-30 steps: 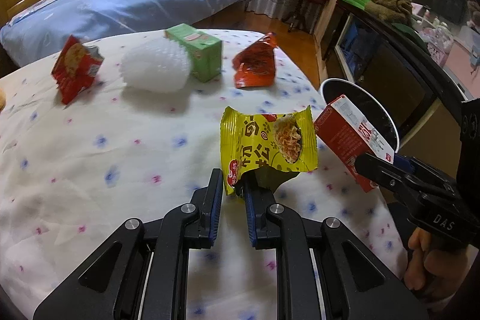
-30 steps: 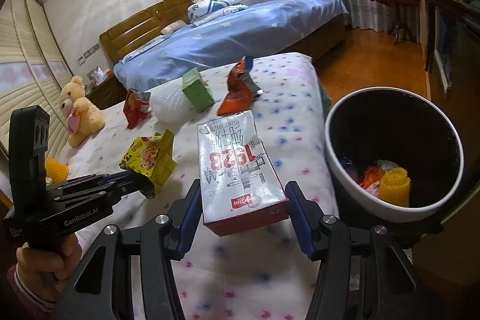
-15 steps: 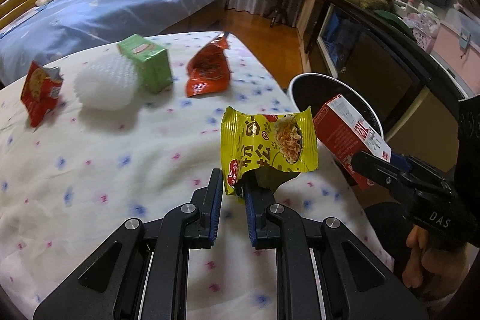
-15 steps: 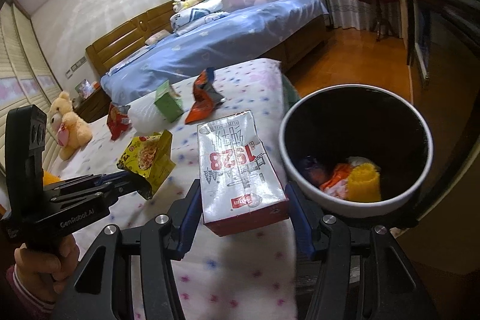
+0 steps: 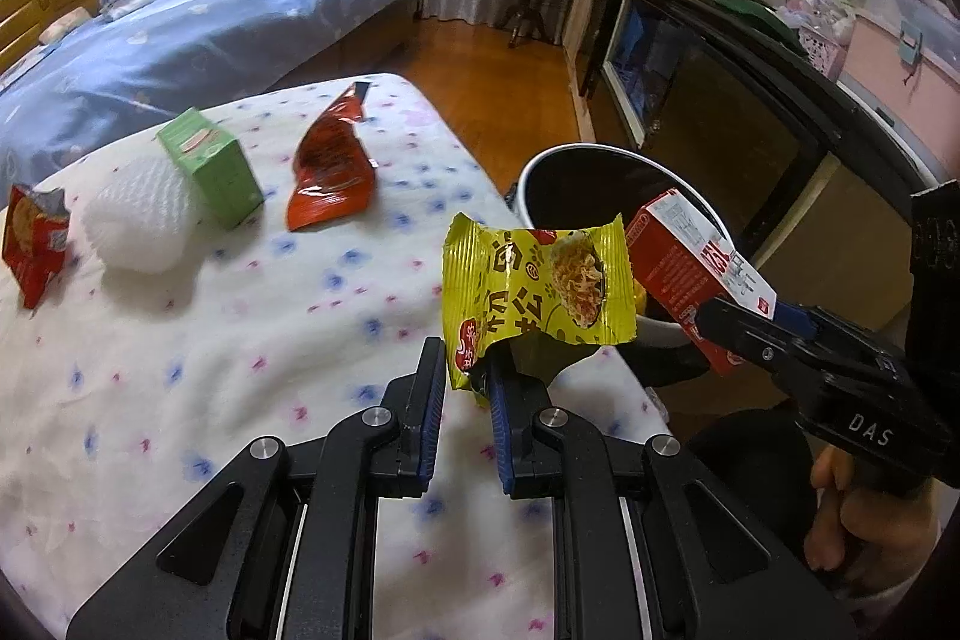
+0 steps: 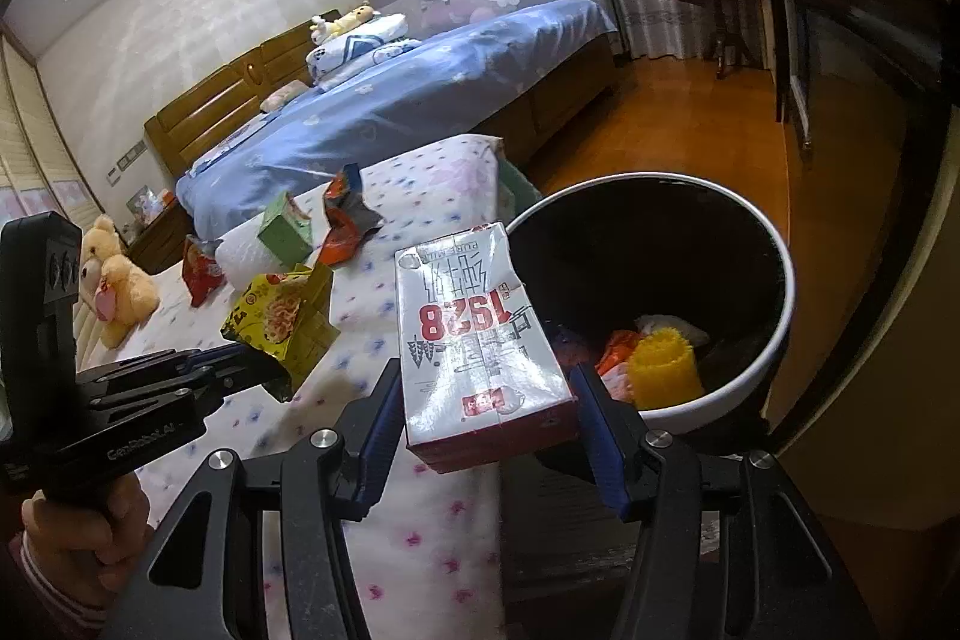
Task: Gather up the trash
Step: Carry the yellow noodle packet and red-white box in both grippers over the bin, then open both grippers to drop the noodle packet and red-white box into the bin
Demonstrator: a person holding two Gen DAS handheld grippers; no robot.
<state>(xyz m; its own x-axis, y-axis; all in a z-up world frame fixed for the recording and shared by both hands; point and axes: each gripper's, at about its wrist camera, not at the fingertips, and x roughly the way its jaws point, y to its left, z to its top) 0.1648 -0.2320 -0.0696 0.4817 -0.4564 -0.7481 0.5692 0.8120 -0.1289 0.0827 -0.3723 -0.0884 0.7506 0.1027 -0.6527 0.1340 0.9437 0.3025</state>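
Left gripper (image 5: 462,385) clamps wrapper (image 5: 537,289); right gripper (image 6: 483,421) clamps carton (image 6: 477,334) beside bin (image 6: 774,322) rim.

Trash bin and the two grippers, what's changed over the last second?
Both grippers have carried their loads off the table toward the trash bin: the right gripper now holds the milk carton at its rim, and the left gripper brings the yellow wrapper up to the table's edge. Neither has let go. The green box, orange wrapper, white foam and red packet lie unmoved.
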